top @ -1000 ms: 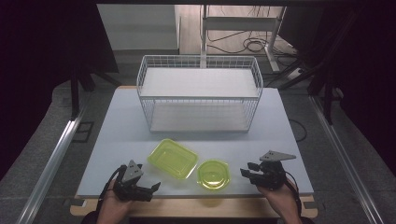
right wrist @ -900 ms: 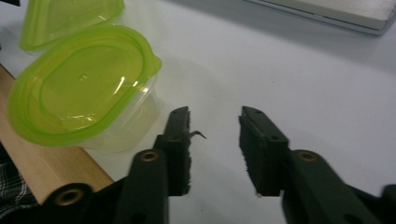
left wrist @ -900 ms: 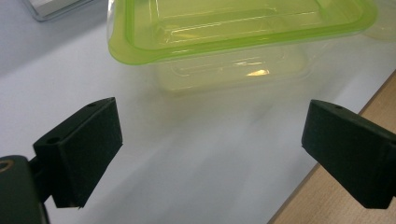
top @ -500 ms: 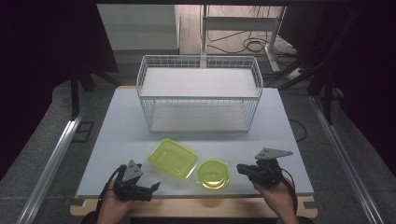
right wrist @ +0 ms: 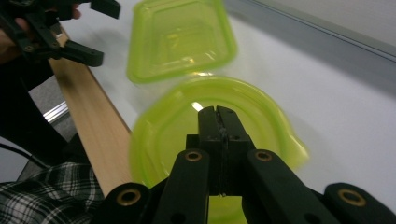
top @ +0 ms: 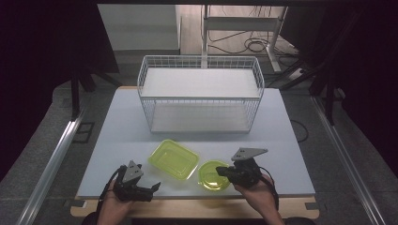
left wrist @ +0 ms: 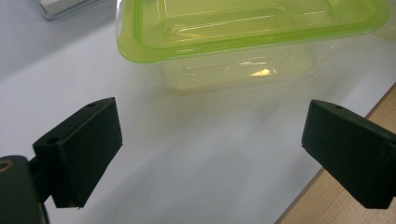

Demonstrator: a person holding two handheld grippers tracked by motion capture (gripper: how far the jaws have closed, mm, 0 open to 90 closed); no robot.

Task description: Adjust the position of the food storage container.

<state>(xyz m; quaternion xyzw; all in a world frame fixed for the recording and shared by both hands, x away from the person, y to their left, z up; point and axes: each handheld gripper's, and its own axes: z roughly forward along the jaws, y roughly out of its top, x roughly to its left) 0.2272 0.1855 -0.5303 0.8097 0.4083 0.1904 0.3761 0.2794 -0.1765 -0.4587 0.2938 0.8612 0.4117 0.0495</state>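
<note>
A rectangular yellow-green plastic container (top: 172, 159) (left wrist: 243, 28) (right wrist: 180, 35) lies open side up near the table's front. Right of it sits a round yellow-green dish (top: 212, 177) (right wrist: 177, 121). My right gripper (top: 219, 171) (right wrist: 218, 112) points left over the dish's right part. Its jaws have just been closing and now meet, with nothing between them. My left gripper (top: 152, 187) (left wrist: 210, 154) rests at the front edge, left of the rectangular container. It stands wide open and empty, aimed at that container's near side.
A white wire basket (top: 199, 93) with a raised shelf stands at the back middle of the white table (top: 117, 131). A wooden strip (right wrist: 93, 140) runs along the table's front edge. Dark floor, metal rails and cables surround the table.
My right gripper has moved left from the table's front right until its tips are over the round dish. The left gripper and both containers have stayed put.
</note>
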